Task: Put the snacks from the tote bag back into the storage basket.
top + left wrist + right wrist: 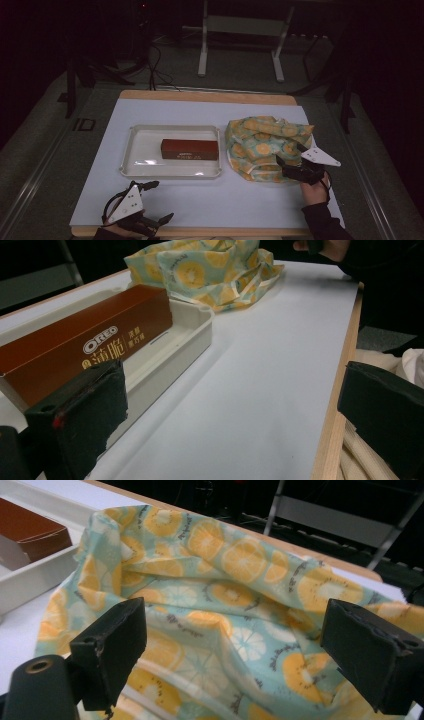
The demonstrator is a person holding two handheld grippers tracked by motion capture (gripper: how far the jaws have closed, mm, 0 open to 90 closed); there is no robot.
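A: White tabletop [200, 200]; dark room behind. Bag position?

B: Citrus-print cloth bag [262, 145] lies right of tray [130, 150] holding brown box [189, 149]. Right gripper [240, 655] at its near edge, jaws spread, nothing pinched. Left gripper [225, 420] jaws released, near front edge.

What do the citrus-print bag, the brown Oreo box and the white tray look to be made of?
Citrus-print bag: soft fabric or thin coated cloth, going by its folds and slumped sides; faint sheen, so which one is unclear.
Oreo box: printed cardboard, smooth satin finish, with sharp folded edges and a pale raw end flap.
Tray: likely moulded plastic, glossy, with rounded corners and bright highlights on its floor.
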